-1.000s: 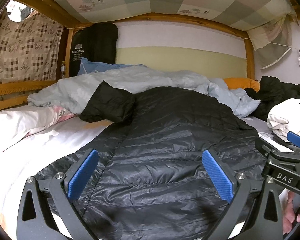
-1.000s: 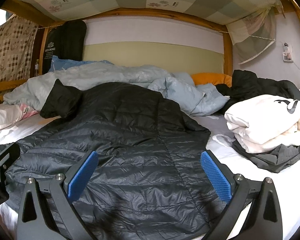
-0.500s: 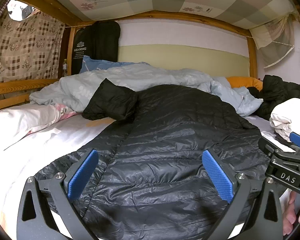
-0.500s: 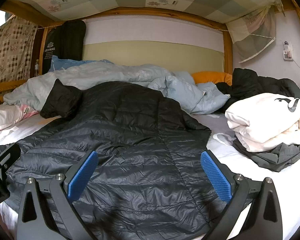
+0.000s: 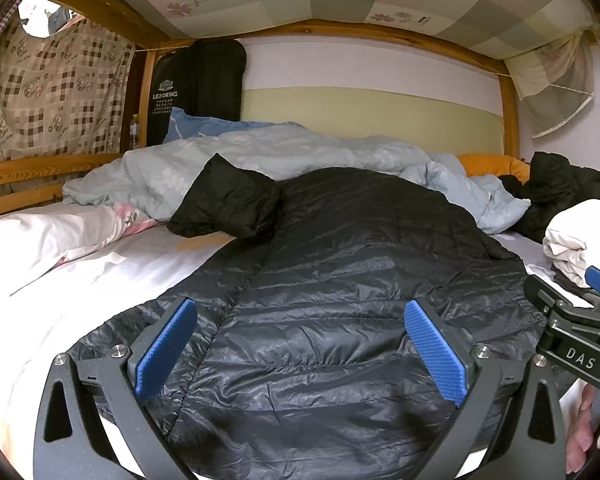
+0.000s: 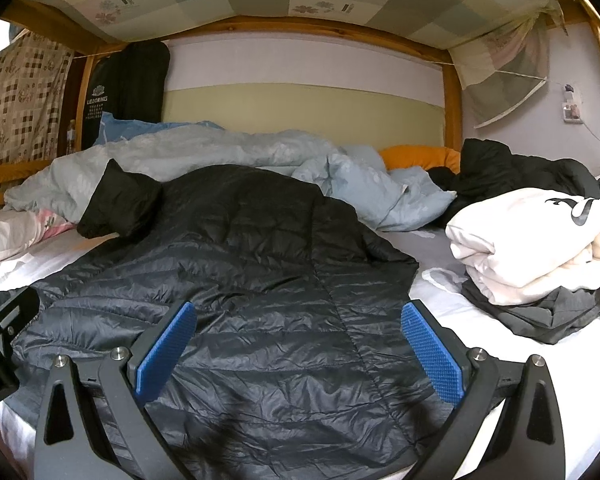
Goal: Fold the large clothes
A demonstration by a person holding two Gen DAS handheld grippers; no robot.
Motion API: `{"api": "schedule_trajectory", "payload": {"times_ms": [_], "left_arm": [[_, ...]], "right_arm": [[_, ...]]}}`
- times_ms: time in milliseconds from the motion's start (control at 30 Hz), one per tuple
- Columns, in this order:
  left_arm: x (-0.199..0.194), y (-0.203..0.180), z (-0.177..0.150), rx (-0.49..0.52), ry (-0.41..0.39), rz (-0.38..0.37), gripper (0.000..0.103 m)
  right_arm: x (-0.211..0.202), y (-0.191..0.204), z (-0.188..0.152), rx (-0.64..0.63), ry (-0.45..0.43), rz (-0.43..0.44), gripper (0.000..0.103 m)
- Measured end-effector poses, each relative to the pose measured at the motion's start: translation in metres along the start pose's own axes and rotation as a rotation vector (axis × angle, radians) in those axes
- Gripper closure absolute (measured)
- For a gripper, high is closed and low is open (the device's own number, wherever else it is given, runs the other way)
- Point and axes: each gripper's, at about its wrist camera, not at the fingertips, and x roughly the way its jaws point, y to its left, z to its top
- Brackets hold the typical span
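Observation:
A large black quilted down jacket (image 5: 340, 280) (image 6: 240, 272) lies spread flat on the white bed sheet, hem toward me, one sleeve (image 5: 228, 204) folded up at the far left. My left gripper (image 5: 300, 350) hovers over the hem on the jacket's left half, open, nothing between its blue pads. Over the right half of the hem hangs my right gripper (image 6: 298, 350), also open and empty. The right gripper's body (image 5: 576, 320) shows at the right edge of the left wrist view, with a hand below it.
A rumpled light blue duvet (image 5: 300, 160) lies beyond the jacket. A folded white garment (image 6: 536, 240) rests on dark clothes (image 6: 540, 312) at the right, a black coat (image 6: 512, 168) behind. Wooden bunk frame (image 5: 20, 176), checked curtain and low fabric ceiling enclose the bed.
The left gripper has drifted slightly leftward and back. The right gripper is almost still. The jacket has not moved.

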Motion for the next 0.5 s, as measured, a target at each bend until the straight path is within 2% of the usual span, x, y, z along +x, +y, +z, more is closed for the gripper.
{"api": "schedule_trajectory", "payload": {"times_ms": [500], "left_arm": [[0.0012,0.0014,-0.0017,-0.008,-0.006,0.019,0.0]], "right_arm": [[0.0023,0.0005,0.0017,0.0,0.013,0.0,0.0]]}}
